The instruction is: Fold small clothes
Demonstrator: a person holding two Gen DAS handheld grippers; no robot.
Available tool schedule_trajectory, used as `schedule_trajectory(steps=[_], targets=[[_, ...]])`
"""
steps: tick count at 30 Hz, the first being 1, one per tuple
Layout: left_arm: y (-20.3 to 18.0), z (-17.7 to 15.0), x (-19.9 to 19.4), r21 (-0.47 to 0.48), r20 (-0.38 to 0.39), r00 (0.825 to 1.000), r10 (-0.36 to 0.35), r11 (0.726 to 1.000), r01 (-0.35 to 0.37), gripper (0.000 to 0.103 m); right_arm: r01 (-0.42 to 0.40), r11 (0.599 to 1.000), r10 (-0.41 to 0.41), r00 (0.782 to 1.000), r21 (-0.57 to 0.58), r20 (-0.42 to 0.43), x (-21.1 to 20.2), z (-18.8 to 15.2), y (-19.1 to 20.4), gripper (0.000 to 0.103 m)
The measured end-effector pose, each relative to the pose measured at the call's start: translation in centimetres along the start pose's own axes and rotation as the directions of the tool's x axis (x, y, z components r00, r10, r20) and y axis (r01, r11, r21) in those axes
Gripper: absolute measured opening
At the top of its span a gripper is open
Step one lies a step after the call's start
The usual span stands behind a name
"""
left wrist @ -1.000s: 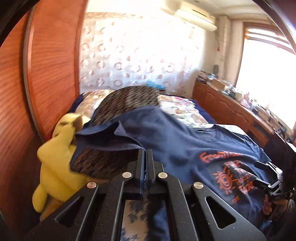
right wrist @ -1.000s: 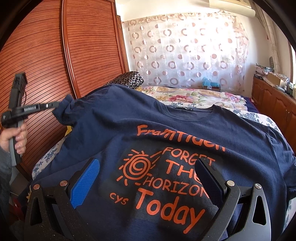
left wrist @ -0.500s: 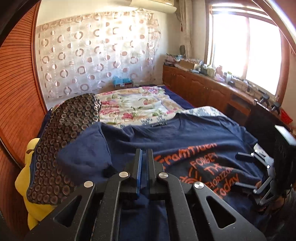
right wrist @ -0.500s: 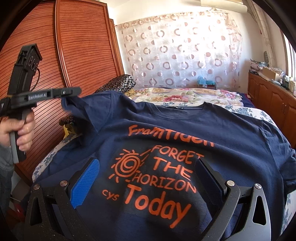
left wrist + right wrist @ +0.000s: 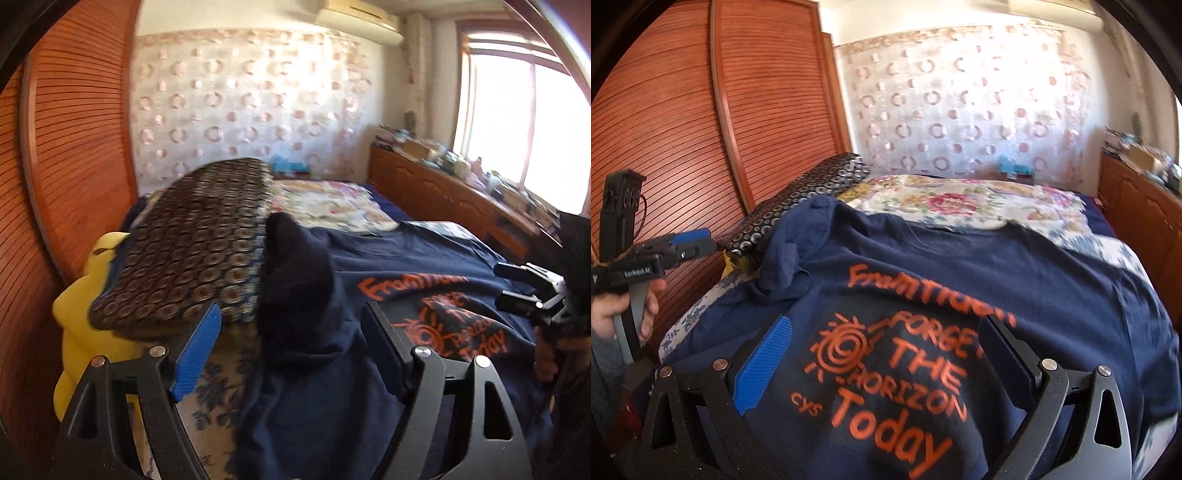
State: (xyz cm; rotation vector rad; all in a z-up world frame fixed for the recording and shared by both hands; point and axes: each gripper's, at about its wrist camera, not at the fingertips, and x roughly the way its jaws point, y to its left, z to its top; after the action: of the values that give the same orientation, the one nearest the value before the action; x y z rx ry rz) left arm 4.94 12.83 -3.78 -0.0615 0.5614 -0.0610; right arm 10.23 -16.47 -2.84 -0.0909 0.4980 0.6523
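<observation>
- Step in hand: judged to be the first side fold of the navy T-shirt (image 5: 1027,295). The shirt lies print-up on the bed (image 5: 1108,251), collar toward the far end. Its left sleeve (image 5: 792,254) sits crumpled and folded inward beside the orange lettering (image 5: 897,365).
- Left gripper (image 5: 291,350): jaws spread wide, holding nothing. The bunched sleeve fabric stands between and just ahead of the fingers, not pinched. In the right wrist view the same tool is held clear of the shirt, beyond its left edge.
- Right gripper (image 5: 882,365): jaws released, poised over the printed chest panel. No cloth is caught between the pads.
- Next move, as a judgement: the sleeve heap is uneven, so it calls for flattening or a fresh pinch at the shoulder seam. After that, the matching fold on the right side is due. The right gripper is placed to pin the body while the left pulls.
- Materials: the shirt is soft matte knit that drapes and wrinkles readily; expect it to slump when let go. The print looks like a flatter, stiffer film.
- Surroundings: a pillow (image 5: 195,251) with a dense ring pattern, touching the sleeve heap; a yellow plush toy (image 5: 79,332) under its near corner; a floral quilt (image 5: 964,201) beyond the collar; a ribbed wooden wardrobe door (image 5: 687,140) alongside the bed.
</observation>
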Motion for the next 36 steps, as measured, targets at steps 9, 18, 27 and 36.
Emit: schedule_trajectory(steps=[9,18,27,36], targets=[[1.5,-1.9,-0.2,-0.085,0.018,0.998,0.06,0.995,-0.059,0.079,-0.194,0.978,0.178,0.967,-0.072,-0.183,9.3,3.1,3.3,0.074],[1.6,-2.9,-0.6,-0.081,0.042,0.992,0.118,0.99,-0.115,0.079,-0.254,0.963,0.214,0.923,-0.089,-0.32,18.3,2.9,6.4,0.053],[1.3,-2.8,-0.6,-0.135,0.087,0.988,0.13,0.984,-0.117,0.079,-0.308,0.936,0.233,0.905,-0.169,-0.356,19.3,2.7,8.9,0.017],[1.5,-3.2,-0.2,-0.148,0.053,0.987,0.155,0.978,-0.145,0.079,-0.337,0.935,0.304,0.921,-0.108,-0.242,14.0,3.1,7.7,0.005]])
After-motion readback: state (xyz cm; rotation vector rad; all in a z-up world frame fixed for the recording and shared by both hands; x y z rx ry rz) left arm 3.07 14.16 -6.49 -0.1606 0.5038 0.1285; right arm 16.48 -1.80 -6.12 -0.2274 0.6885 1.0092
